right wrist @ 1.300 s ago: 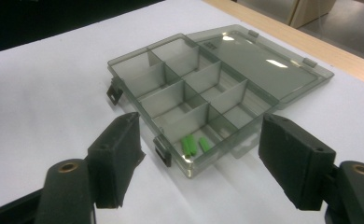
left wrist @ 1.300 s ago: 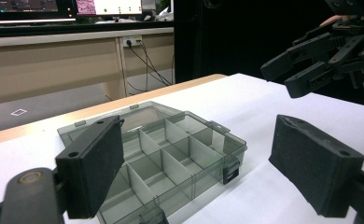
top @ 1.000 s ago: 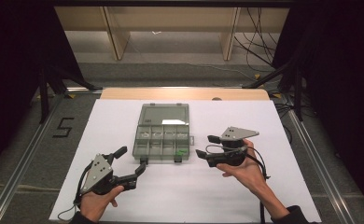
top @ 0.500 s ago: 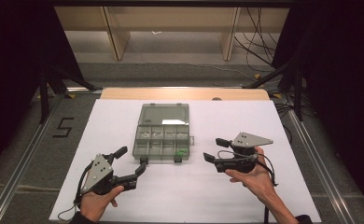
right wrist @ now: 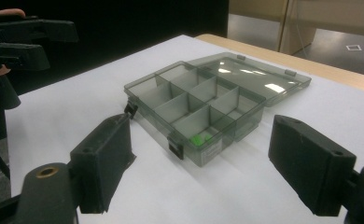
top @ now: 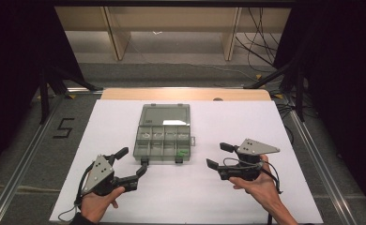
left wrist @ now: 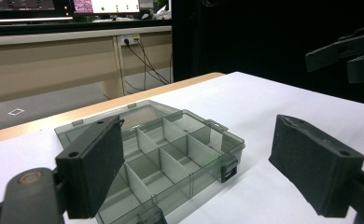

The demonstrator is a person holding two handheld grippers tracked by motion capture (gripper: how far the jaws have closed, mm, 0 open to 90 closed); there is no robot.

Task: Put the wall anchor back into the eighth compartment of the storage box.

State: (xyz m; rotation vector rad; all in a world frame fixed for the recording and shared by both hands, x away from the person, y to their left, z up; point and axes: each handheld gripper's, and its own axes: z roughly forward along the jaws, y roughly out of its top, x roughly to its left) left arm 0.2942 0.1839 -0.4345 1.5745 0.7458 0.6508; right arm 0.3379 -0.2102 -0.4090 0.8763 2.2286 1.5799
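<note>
A: What is seen in the high view?

B: A grey compartment box is seen lying on the white sheet that covers the desk, with its clear lid folded back flat on the far side. The left gripper is held just beside the box's near left corner, its jaws spread wide with nothing between them. The right gripper is held to the right of the box, apart from it; its jaws have just been opening, and nothing is gripped by them.

A: And in the left gripper view?

B: The box is seen between and beyond the two black jaws, which are set far apart and are closed on nothing. The near left part of the box is overlapped by one jaw; whether it is touched cannot be told. The dividers inside are shown upright. The other gripper is seen at the upper right.

A: And in the right gripper view?

B: The box is framed between wide-open jaws, clear of both. A small green piece is seen in the nearest corner compartment. Two dark latches are seen on the near wall. The other gripper is seen at the upper left.
</note>
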